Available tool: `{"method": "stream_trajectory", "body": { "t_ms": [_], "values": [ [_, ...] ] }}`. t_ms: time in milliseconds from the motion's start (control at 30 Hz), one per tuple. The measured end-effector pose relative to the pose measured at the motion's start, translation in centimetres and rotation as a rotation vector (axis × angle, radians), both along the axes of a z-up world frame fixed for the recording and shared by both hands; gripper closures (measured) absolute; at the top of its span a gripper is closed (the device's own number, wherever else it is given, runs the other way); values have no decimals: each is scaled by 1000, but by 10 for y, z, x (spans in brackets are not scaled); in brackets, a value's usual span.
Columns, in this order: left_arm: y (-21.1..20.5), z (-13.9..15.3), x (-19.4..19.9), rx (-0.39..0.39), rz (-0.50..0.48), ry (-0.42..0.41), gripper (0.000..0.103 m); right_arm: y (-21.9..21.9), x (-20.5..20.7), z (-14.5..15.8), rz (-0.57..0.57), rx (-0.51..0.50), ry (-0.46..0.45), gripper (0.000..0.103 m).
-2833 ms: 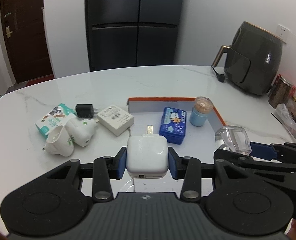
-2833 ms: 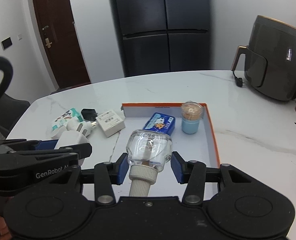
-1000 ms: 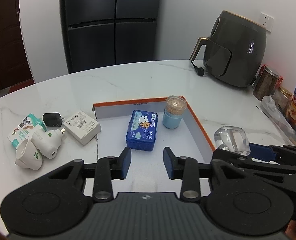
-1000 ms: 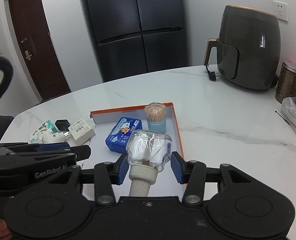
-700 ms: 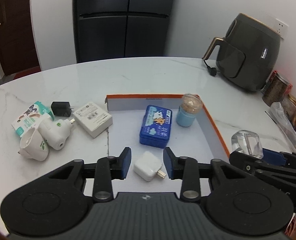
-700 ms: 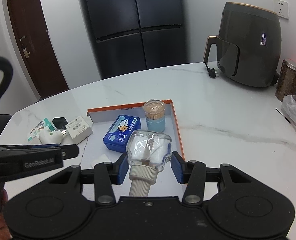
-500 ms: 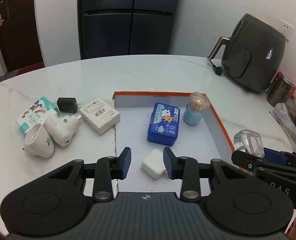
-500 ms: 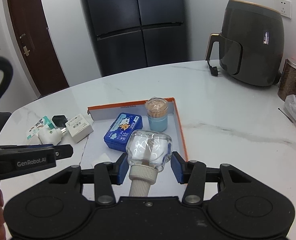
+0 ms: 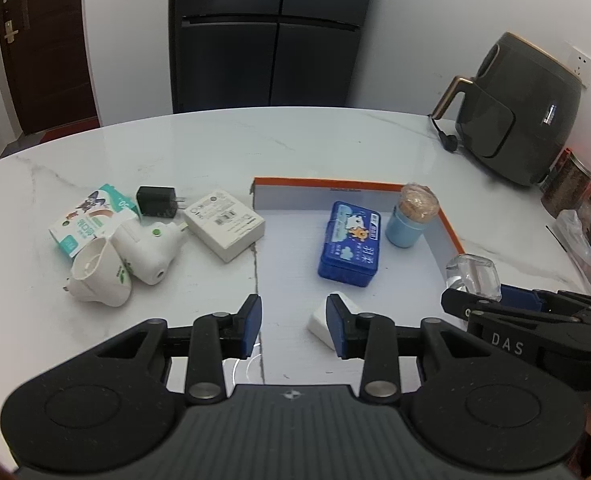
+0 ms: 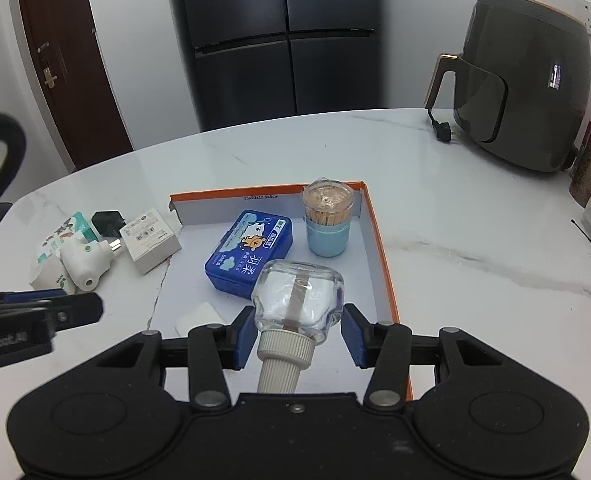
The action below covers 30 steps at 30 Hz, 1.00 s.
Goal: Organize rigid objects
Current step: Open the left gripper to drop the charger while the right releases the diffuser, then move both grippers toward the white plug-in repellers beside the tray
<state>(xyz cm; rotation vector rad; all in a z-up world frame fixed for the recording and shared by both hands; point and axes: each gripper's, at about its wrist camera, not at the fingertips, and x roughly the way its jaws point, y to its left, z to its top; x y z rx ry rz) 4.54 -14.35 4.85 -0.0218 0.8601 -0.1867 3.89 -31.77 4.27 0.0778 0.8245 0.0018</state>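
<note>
right gripper (image 10: 295, 334): clamped on clear bottle (image 10: 298, 300), over near right of tray (image 10: 383, 252) | left gripper (image 9: 293, 326): narrow, empty; white charger (image 9: 318, 322) lies in tray, behind its right pad | writing: tray wall "33x23x12.5x5cm"; right gripper "DAS"; left gripper "Robot" partly | blue box (image 10: 249, 254): mid tray, toothpick jar (image 10: 327, 216) far right.

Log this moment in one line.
left gripper: empty | right gripper: holds glass bottle over tray | white charger: lying in tray | stage: bottle not yet placed

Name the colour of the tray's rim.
Orange rim; clearest in the right wrist view.
</note>
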Motion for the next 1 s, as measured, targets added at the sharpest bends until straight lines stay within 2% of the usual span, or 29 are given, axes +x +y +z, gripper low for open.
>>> {"method": "stream_trajectory", "body": {
  "t_ms": [100, 167, 367, 567, 1000],
  "values": [
    [5, 0, 0, -2, 8, -1, 66, 2, 4, -1, -7, -11, 3, 46],
    [8, 1, -1, -3, 14, 0, 66, 4, 5, 0, -8, -18, 1, 42],
    [16, 1, -2, -8, 25, 3, 65, 16, 2, 8, 8, -38, -40, 40],
    [30, 1, -5, -5, 53, 1, 60, 38, -4, 16, 76, -11, -67, 31],
    [80, 7, -8, 5, 178, -6, 43, 87, 0, 15, 195, 18, -45, 30]
  ]
}}
